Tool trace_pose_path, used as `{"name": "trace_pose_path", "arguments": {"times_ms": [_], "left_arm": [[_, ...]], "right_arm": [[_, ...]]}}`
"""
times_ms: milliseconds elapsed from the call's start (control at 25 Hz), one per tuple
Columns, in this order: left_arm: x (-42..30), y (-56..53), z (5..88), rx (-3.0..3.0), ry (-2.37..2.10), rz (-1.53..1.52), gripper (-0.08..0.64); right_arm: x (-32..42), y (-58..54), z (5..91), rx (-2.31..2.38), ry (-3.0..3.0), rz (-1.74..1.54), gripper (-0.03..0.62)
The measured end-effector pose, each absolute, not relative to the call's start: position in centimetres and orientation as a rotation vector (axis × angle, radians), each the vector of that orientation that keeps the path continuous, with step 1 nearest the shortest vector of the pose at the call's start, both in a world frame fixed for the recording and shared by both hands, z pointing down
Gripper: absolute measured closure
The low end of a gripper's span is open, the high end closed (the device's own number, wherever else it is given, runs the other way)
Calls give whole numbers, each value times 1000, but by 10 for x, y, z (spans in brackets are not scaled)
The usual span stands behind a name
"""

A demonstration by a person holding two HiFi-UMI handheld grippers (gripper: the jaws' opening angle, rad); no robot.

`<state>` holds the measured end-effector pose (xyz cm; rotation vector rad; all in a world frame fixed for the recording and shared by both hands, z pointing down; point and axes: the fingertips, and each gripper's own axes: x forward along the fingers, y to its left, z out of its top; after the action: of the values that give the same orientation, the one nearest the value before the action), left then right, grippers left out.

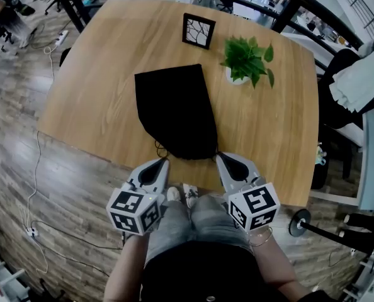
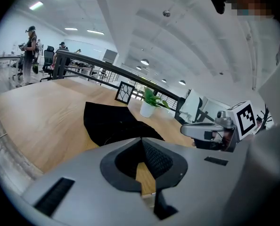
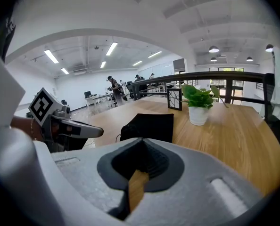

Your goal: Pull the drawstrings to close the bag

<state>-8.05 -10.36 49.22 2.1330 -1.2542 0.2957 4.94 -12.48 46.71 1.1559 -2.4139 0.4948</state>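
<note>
Black bag (image 1: pixel 174 109) lies flat on the table (image 1: pixel 99 93), mouth at the near edge. My left gripper (image 1: pixel 159 163) and right gripper (image 1: pixel 225 159) flank it, jaws together, empty (next: open both, pinch a drawstring (image 1: pixel 160 148) each, pull apart evenly).

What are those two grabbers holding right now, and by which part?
Nothing. The left gripper and right gripper are both shut and empty; the black bag lies on the table just ahead of them, not gripped.
</note>
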Motion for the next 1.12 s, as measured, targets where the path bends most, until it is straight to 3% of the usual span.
{"name": "trace_pose_path", "arguments": {"times_ms": [200,280,400,760,1120], "left_arm": [[-88,-110,504,2096,-1264,318,545],[-89,-112,509,2082,-1268,333,545],[-91,-115,520,2056,-1272,359,540],[-108,-129,545,2004,-1287,440,413],[-115,-144,564,2030,-1227,545,413]], "right_arm": [[59,-127,488,1132,-2359,539,588],[61,-127,498,1106,-2336,574,489],[63,-127,513,1075,-2296,558,489],[64,-125,550,991,-2219,586,457],[63,-122,571,947,-2189,626,469]]}}
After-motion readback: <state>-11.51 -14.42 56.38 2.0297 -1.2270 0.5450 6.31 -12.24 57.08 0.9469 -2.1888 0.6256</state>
